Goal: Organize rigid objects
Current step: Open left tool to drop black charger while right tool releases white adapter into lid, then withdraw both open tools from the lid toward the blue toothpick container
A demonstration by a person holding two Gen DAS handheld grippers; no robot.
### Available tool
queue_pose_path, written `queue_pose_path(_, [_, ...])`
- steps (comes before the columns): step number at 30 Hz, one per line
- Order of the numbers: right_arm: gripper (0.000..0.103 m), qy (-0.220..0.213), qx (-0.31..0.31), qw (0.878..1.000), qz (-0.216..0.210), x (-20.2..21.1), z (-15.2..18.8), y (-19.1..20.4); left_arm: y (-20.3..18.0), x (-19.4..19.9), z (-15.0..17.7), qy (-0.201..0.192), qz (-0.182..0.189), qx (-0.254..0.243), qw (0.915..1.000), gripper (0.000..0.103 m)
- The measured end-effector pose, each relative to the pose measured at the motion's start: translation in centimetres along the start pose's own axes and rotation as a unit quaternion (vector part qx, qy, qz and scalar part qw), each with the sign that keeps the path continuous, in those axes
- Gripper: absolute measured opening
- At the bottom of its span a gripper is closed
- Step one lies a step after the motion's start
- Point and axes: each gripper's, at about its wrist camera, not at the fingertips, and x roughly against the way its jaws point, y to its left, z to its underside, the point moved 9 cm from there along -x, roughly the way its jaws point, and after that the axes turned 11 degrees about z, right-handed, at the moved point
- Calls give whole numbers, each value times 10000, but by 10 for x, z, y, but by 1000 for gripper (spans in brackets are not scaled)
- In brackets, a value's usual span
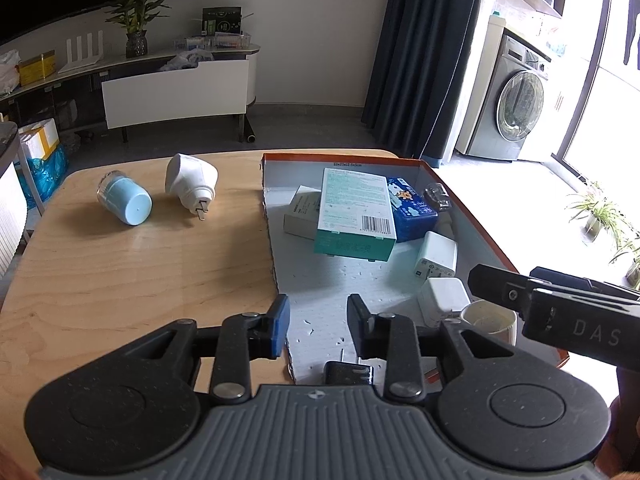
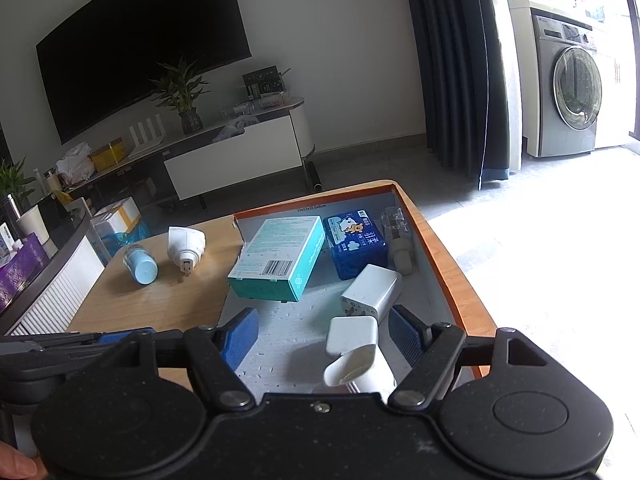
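Most of the beige flat cardboard box (image 1: 301, 212) is hidden under the teal-and-white carton (image 1: 354, 216). The white mug (image 1: 489, 321) is partly covered by the right gripper (image 1: 500, 292).

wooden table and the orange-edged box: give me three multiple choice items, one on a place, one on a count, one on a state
1. Where does the teal rectangular carton lie?
A. inside the orange-edged cardboard box
B. on the bare wooden table
C. on the floor

2. How many objects lie on the table outside the box?
A. none
B. two
C. five

3. How does the light blue cylindrical cup sit?
A. upright
B. tipped on its side
C. stacked on the carton

Answers:
1 A, the carton rests among other items within the box walls.
2 B, only the cup and the white rounded plug adapter lie there.
3 B, its flat base faces the camera and its side touches the table.
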Motion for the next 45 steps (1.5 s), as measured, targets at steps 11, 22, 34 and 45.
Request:
queue_pose_path(11, [91, -13, 265, 9996, -138, -3, -8, 34, 31, 17, -11, -107, -458, 117, 9988, 86])
queue_pose_path(22, [91, 78, 502, 9981, -361, -9, -15, 76, 68, 32, -18, -152, -719, 282, 9969, 95])
queue_pose_path(34, [91, 187, 764, 9953, -563, -18, -20, 114, 102, 38, -25, -185, -926, 522, 9942, 96])
queue_pose_path(45, [91, 247, 893, 9934, -682, -27, -26, 137, 117, 40, -30, -203, -1010, 567, 9931, 99])
